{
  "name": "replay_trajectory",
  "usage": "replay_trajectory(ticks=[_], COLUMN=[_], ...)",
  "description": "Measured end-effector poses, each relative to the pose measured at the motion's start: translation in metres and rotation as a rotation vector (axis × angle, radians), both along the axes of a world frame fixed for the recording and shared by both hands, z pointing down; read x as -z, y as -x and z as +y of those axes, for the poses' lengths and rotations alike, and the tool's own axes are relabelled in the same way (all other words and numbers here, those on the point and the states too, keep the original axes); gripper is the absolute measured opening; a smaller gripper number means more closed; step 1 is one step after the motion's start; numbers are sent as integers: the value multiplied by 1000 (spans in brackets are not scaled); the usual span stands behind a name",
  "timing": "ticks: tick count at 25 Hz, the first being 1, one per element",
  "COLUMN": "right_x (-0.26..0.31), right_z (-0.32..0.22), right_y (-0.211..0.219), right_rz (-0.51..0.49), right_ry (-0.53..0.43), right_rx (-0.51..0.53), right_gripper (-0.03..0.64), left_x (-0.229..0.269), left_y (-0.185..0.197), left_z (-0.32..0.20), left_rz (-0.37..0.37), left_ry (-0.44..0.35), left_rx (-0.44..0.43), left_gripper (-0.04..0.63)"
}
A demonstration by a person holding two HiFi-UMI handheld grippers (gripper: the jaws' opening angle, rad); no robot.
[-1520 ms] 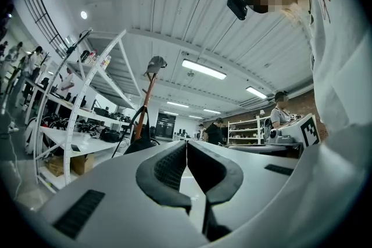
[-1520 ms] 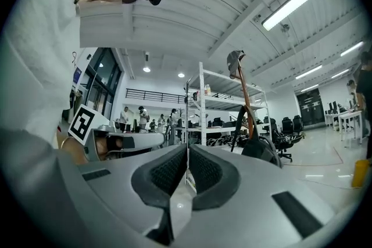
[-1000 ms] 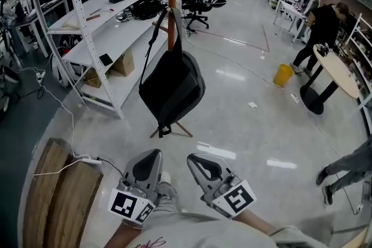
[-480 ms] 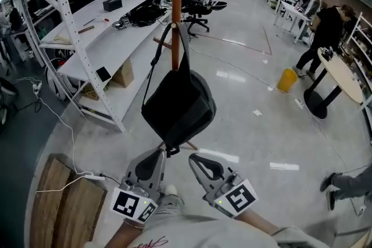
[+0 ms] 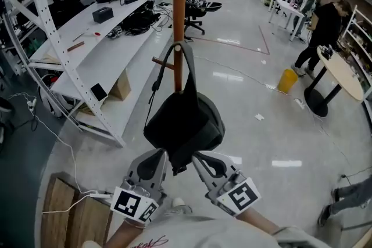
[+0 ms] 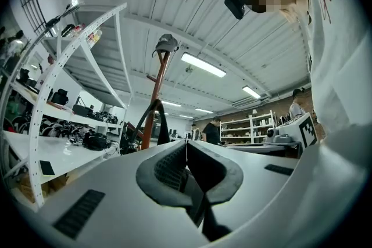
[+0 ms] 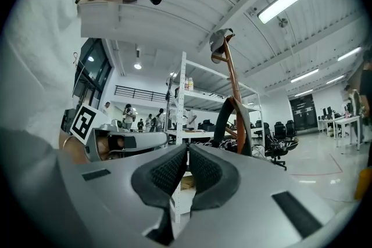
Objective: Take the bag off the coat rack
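Note:
A black bag [image 5: 185, 125] hangs by its strap [image 5: 174, 58] from a peg on the brown coat rack pole [image 5: 181, 14]. Both grippers are held low in front of me, just under the bag's bottom edge in the head view. The left gripper [image 5: 157, 155] is shut with nothing in it, and so is the right gripper [image 5: 204, 158]. In the left gripper view the shut jaws [image 6: 186, 145] point up at the pole [image 6: 154, 104], which has a cap [image 6: 167, 42] on top. The right gripper view shows its shut jaws [image 7: 188, 148] below the strap [image 7: 228, 119] and pole [image 7: 231, 75].
White shelving [image 5: 75, 49] loaded with gear runs along the left. A wooden pallet [image 5: 61, 215] and a cable lie at bottom left. Office chairs [image 5: 197, 6] stand behind the rack. A yellow bucket [image 5: 285, 79], a round table [image 5: 340, 69] and people [image 5: 322, 29] are at the right.
I have come closer to the coat rack, so the bag now hangs just above the gripper tips. Both grippers stay shut and level.

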State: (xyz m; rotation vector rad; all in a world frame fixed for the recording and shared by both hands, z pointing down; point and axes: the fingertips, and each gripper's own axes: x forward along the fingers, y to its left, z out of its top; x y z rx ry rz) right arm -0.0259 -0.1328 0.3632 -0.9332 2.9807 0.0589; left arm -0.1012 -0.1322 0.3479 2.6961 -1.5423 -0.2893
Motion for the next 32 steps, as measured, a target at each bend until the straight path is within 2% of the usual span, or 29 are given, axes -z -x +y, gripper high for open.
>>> replay_trajectory(ticks=[6, 11, 18, 25, 26, 27, 28, 32], right_x=[6, 5, 6, 21, 28, 35, 41, 56], right_z=[-33, -42, -53, -87, -99, -113, -128, -191], right_y=[13, 14, 14, 5, 5, 7, 9, 23], right_rz=[-3, -7, -4, -4, 5, 23, 45, 148], right_ry=[-20, 6, 10, 4, -11, -29, -46, -85], right_rx=[-47, -66, -44, -83, -91, -100, -111, -191], right_gripper=[23, 23, 24, 26, 57, 140, 173, 200], left_x=[0, -1, 5, 9, 9, 8, 7, 2], left_y=[12, 12, 12, 8, 8, 9, 11, 20], left_z=[-32, -40, -50, -54, -54, -54, -53, -53], left_rz=[-4, 11, 30, 34, 33, 32, 31, 38], left_ry=[-2, 8, -1, -10, -9, -7, -2, 9], left_rx=[-29, -41, -16, 16, 19, 24, 30, 56], left_gripper=[20, 20, 20, 20, 20, 20, 20, 20])
